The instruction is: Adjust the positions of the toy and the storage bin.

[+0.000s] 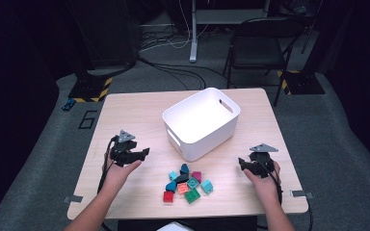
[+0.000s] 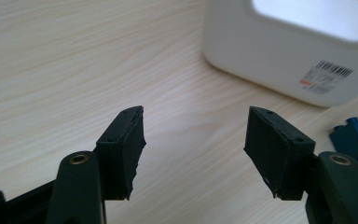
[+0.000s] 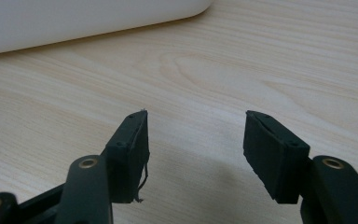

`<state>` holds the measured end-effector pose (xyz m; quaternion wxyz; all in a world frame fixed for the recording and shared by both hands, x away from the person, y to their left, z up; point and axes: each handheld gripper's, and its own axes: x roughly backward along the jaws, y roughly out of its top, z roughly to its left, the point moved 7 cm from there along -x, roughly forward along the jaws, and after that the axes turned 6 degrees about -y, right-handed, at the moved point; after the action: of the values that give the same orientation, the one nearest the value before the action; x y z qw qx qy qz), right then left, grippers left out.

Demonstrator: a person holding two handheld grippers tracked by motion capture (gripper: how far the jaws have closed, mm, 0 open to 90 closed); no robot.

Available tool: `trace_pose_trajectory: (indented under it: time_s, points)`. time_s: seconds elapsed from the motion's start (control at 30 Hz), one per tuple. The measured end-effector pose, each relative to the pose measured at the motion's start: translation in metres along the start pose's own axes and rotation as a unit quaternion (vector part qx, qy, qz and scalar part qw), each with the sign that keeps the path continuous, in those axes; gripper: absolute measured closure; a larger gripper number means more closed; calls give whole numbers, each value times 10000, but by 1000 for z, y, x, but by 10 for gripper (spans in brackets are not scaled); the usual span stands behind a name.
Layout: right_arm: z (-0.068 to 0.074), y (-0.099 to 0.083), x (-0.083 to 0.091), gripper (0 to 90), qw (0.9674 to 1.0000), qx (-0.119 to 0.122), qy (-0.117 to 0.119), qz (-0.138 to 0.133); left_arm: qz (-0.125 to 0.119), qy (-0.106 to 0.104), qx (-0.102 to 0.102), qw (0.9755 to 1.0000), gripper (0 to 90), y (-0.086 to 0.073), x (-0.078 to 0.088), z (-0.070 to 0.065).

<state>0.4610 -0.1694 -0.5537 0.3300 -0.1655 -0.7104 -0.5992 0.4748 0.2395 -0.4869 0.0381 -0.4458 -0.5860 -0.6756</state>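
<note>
Wooden counter (image 1: 139,108), white bin (image 1: 201,121) standing near its centre, long axis running near-left to far-right, open side up and nothing visible inside it. Pile of small toy blocks (image 1: 187,183) lies at the near edge, just in front of the bin's near-left corner; red, green, teal, dark blue and magenta pieces touching or overlapping, no common heading, cluster slightly longer left to right. Left gripper (image 1: 143,153) held above the counter left of the pile, its fingers (image 2: 123,149) parted about halfway, nothing between them, pointing right toward the bin's near wall; the pile sits to the right and nearer. In the left gripper view a dark blue block (image 2: 354,137) shows at the right edge. Right gripper (image 1: 243,164) on the right side, fingers (image 3: 130,156) likewise apart and empty, aimed left over bare wood. Pile lies roughly between both hands; the left looks marginally nearer, likely the first to reach.
</note>
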Motion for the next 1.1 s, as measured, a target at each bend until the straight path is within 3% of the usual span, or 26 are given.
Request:
trace_pose_trajectory:
  time_s: [0.23,0.47,0.63,0.77,1.1]
  points:
    - [1,-1,-1,401,10000,2,14,18,33,-244,-50,9997,362,30,-2,-19]
    - [2,-1,-2,401,10000,-17,10,38,32,-368,-110,9993,360,49,-3,-31]
    - [3,-1,-2,400,10000,-26,48,47,121,-420,-149,9989,354,53,-11,-39]
    - [3,-1,-2,400,10000,-56,28,45,108,-612,-112,9980,354,54,-16,-51]
    - [3,-2,-2,398,10000,-29,66,60,-41,-696,-249,9973,330,76,-10,-72]
